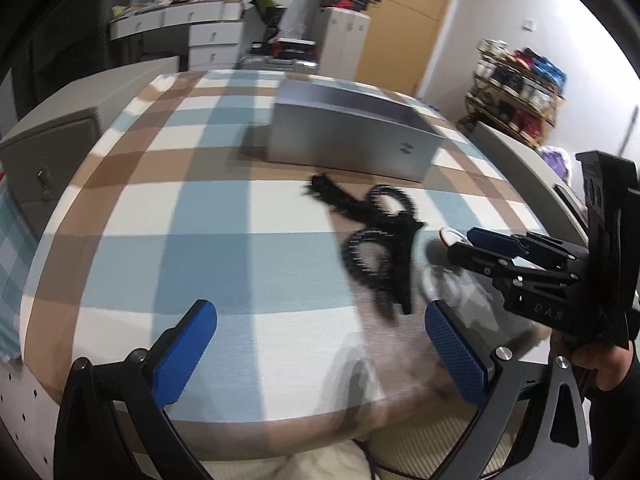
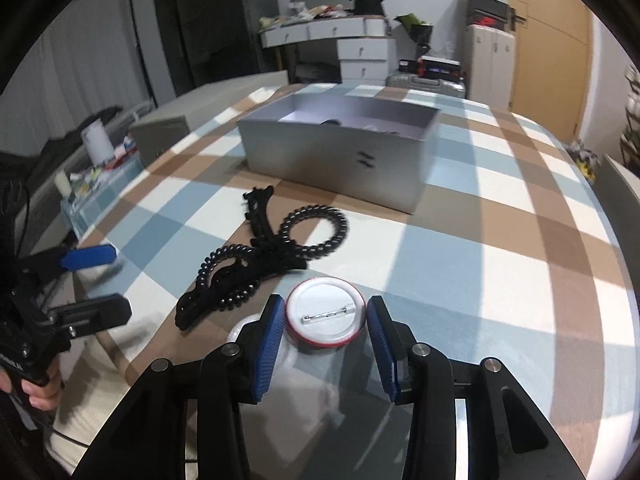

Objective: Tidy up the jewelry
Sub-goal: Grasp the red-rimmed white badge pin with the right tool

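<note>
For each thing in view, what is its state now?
Right claw: shut on the pin badge.
Pin badge: back side up, pin closed.
Left claw: open, holds nothing.
Grey box: lid off, some items inside.
Coil hair ties: lying on the checked cloth.

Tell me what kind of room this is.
Probably a lived-in bedroom or spare room at home: a white dresser with drawers, a suitcase on the floor, a wooden door, and a plaid-covered table holding the jewelry box.
</note>
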The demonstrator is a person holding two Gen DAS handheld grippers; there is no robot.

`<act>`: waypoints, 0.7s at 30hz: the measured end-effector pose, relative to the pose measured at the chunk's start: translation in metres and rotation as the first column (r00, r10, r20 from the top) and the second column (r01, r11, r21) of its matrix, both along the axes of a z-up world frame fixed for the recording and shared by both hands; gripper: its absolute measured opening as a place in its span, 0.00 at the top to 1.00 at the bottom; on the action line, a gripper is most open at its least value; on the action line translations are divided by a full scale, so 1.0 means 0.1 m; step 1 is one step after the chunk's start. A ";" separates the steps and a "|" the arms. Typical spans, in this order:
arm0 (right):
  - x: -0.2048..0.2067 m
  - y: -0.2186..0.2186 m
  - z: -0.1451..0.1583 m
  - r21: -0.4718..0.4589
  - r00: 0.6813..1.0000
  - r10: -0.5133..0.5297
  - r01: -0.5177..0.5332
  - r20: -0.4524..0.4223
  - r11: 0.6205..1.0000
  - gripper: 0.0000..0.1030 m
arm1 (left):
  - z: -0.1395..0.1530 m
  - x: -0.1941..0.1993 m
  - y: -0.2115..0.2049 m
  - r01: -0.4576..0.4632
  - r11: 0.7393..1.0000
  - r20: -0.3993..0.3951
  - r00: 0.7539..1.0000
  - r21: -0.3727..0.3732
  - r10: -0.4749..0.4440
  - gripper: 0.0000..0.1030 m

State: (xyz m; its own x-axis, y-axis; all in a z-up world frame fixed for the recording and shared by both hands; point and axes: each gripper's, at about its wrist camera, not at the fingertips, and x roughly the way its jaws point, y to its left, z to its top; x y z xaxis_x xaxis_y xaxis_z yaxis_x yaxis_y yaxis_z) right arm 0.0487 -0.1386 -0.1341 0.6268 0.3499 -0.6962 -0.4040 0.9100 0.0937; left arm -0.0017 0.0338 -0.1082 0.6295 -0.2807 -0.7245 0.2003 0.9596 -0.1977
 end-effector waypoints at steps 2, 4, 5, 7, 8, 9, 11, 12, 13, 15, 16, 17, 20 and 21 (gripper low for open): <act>-0.04 -0.11 0.02 0.019 1.000 -0.028 0.028 0.011 0.999 0.60 | 0.03 -0.01 -0.10 0.046 0.999 0.011 0.999 -0.003 -0.046 0.01; -0.08 -0.22 0.04 0.033 0.998 -0.056 0.055 0.022 0.998 0.60 | 0.07 0.00 -0.22 0.117 0.993 0.024 0.993 -0.022 -0.116 0.01; -0.10 -0.29 0.04 0.043 0.997 -0.074 0.073 0.028 0.996 0.60 | 0.08 0.01 -0.28 0.154 0.987 0.025 0.988 -0.036 -0.153 0.01; -0.13 -0.38 0.06 0.058 0.995 -0.098 0.096 0.037 0.994 0.60 | 0.12 0.04 -0.42 0.218 0.974 0.026 0.976 -0.056 -0.217 0.01; -0.15 -0.45 0.06 0.070 0.993 -0.114 0.111 0.042 0.991 0.60 | 0.13 0.06 -0.49 0.246 0.967 0.030 0.969 -0.061 -0.244 0.01; -0.17 -0.50 0.07 0.079 0.991 -0.124 0.120 0.045 0.990 0.60 | 0.15 0.09 -0.57 0.274 0.960 0.030 0.962 -0.061 -0.272 0.01; -0.20 -0.60 0.08 0.092 0.989 -0.140 0.135 0.051 0.987 0.60 | 0.16 0.13 -0.71 0.319 0.946 0.019 0.948 -0.059 -0.319 0.02; -0.21 -0.65 0.09 0.093 0.987 -0.149 0.143 0.058 0.985 0.60 | 0.16 0.14 -0.76 0.338 0.939 0.016 0.941 -0.061 -0.338 0.02; -0.22 -0.69 0.10 0.098 0.986 -0.158 0.151 0.062 0.984 0.60 | 0.16 0.15 -0.82 0.361 0.930 0.014 0.933 -0.063 -0.361 0.02; -0.25 -0.79 0.11 0.114 0.983 -0.172 0.164 0.065 0.980 0.60 | 0.16 0.16 -0.94 0.407 0.912 0.006 0.913 -0.058 -0.407 0.02; -0.25 -0.82 0.11 0.120 0.981 -0.180 0.171 0.067 0.978 0.60 | 0.15 0.18 -0.98 0.413 0.910 -0.003 0.910 -0.039 -0.414 0.02; -0.26 -0.86 0.12 0.128 0.980 -0.186 0.176 0.068 0.976 0.60 | 0.13 0.22 -1.01 0.417 0.909 -0.015 0.909 -0.024 -0.417 0.04; -0.30 -0.92 0.12 0.146 0.979 -0.192 0.180 0.072 0.973 0.60 | 0.06 0.32 -1.02 0.420 0.907 -0.068 0.904 -0.029 -0.421 0.18; -0.31 -0.92 0.11 0.150 0.979 -0.190 0.178 0.074 0.973 0.60 | 0.02 0.36 -1.00 0.417 0.908 -0.089 0.904 -0.037 -0.418 0.21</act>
